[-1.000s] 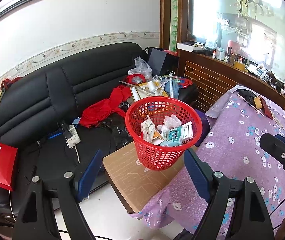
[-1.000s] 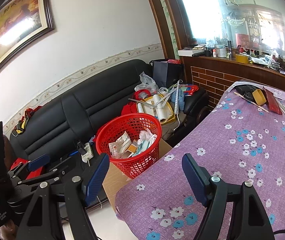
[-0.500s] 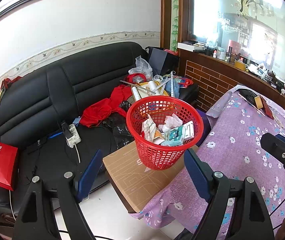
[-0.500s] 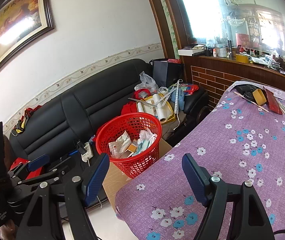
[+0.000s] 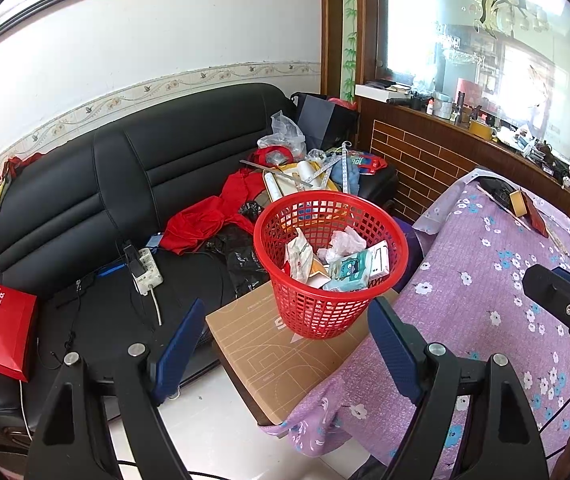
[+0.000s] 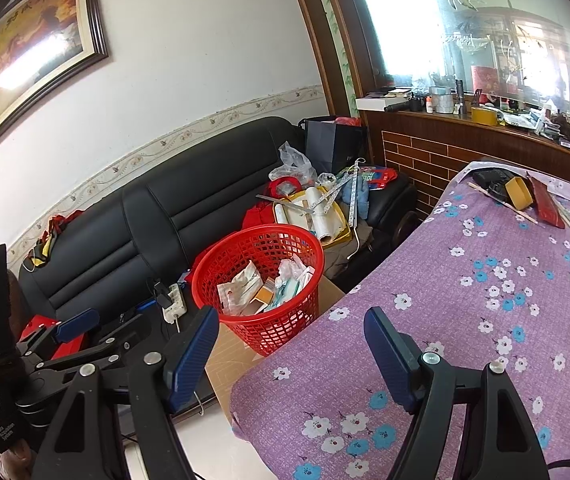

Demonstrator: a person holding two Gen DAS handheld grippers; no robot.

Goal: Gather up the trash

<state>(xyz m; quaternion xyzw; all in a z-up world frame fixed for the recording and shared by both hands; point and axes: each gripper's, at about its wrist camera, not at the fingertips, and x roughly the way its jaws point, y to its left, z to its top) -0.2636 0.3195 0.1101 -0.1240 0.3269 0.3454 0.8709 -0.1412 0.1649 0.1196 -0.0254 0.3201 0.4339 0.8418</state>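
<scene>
- Nothing has moved since the earlier frames; both grippers hover as before.
- Left gripper (image 5: pixel 281 336): jaws wide apart, empty, aimed at the red basket (image 5: pixel 331 264) straight ahead and nearer to it than the other claw.
- Red basket: stands on the cardboard box (image 5: pixel 269 344), touching the table's left edge, part-filled with trash (image 5: pixel 341 260).
- Right gripper (image 6: pixel 291 344): jaws apart, empty, over the purple tablecloth (image 6: pixel 465 320); the basket lies ahead-left.

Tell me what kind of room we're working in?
Most likely a lived-in home sitting room: a black leather sofa piled with clutter, a framed picture on the wall, and a table under a purple floral cloth.
</scene>
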